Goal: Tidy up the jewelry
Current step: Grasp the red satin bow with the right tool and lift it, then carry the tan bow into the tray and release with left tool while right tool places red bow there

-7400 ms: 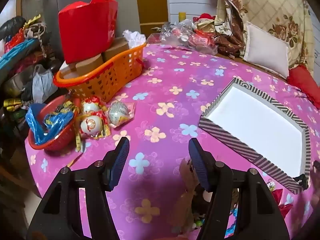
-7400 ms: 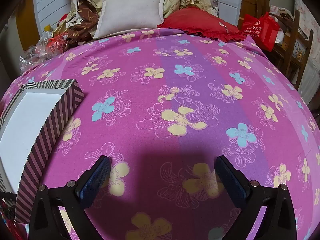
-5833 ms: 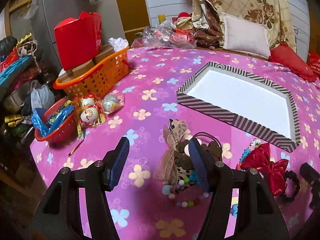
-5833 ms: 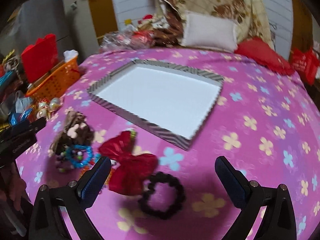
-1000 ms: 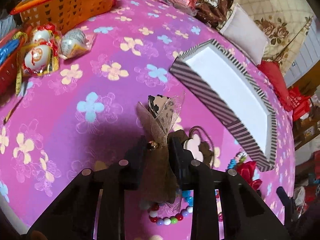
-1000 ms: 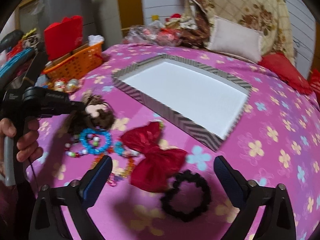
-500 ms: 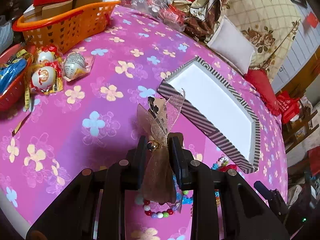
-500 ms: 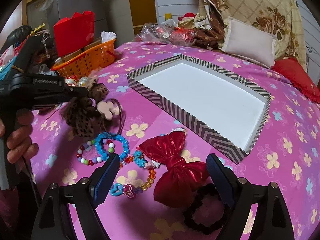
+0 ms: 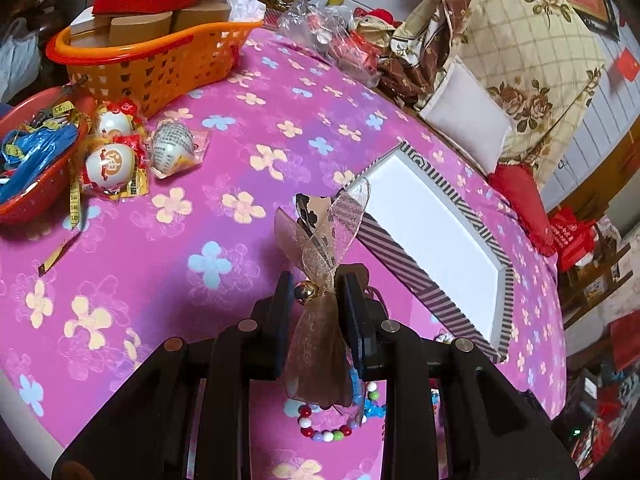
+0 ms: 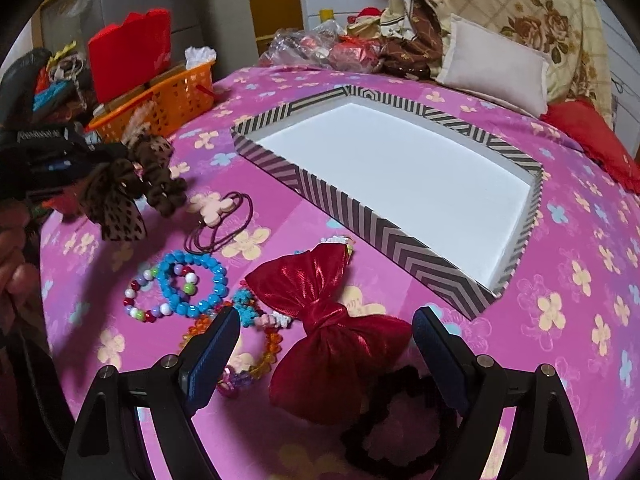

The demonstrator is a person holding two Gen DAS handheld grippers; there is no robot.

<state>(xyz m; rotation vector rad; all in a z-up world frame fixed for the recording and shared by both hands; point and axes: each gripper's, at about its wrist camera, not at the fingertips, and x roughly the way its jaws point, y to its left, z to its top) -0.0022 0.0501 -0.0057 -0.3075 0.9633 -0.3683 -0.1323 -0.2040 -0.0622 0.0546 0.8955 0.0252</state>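
My left gripper [image 9: 318,284] is shut on a brown gauze bow with a gold bell [image 9: 320,344] and holds it above the pink flowered cloth. From the right wrist view the same bow [image 10: 120,196] hangs from the left gripper [image 10: 80,156] at the far left. My right gripper [image 10: 324,320] is open, low over a shiny red bow [image 10: 332,340] that lies between its fingers, untouched. A black scrunchie [image 10: 400,424] lies just under them. A blue bead bracelet [image 10: 192,284], a multicolour bead bracelet [image 10: 140,300] and a pink flower hair tie [image 10: 212,204] lie to the left. The striped box [image 10: 340,200] stands open behind, its white floor bare.
An orange basket [image 9: 160,64] with cardboard boxes, a red bowl [image 9: 24,200] and wrapped eggs [image 9: 108,160] sit at the table's left edge. Pillows [image 10: 492,64] and plastic bags [image 10: 320,52] crowd the far side. A hand [image 10: 16,248] grips the left tool.
The left gripper rose with the brown bow, lifting it clear of the pile. The right gripper sank closer to the red bow and its jaws narrowed slightly.
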